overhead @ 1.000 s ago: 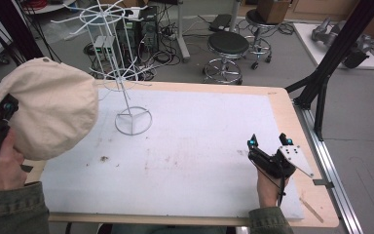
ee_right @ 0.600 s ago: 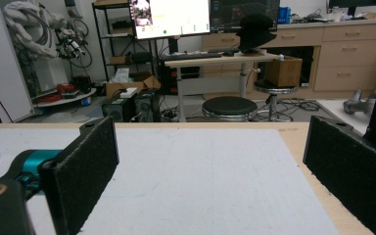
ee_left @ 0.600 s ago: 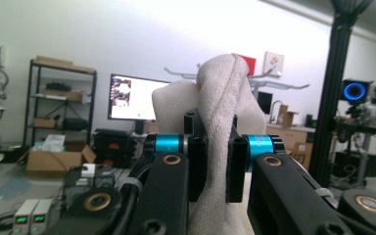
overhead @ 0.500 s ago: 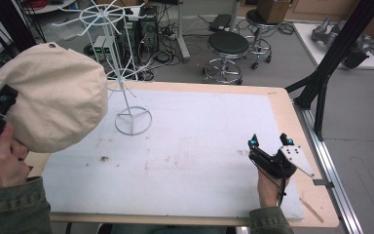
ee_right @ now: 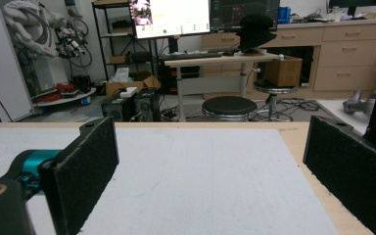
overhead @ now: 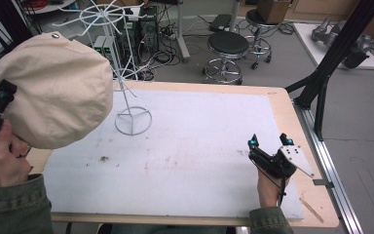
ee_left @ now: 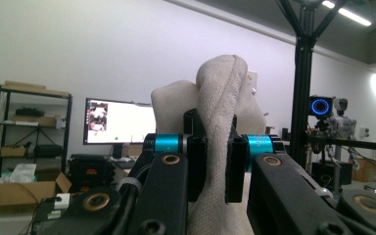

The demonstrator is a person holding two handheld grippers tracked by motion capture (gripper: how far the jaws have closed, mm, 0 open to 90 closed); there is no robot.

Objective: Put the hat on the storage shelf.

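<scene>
Cream cotton cap (overhead: 53, 90) hangs raised at the table's left edge, its fabric pinched between the closed jaws of the left gripper (ee_left: 215, 164), beside the white wire hat stand (overhead: 126, 73) on the white mat (overhead: 199, 161). The right gripper (overhead: 269, 142) rests near the mat's right edge, jaws spread wide with nothing between them.

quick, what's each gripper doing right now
Left gripper: shut on the cream cap, held up off the table.
Right gripper: open, holding nothing, low over the white mat.
</scene>
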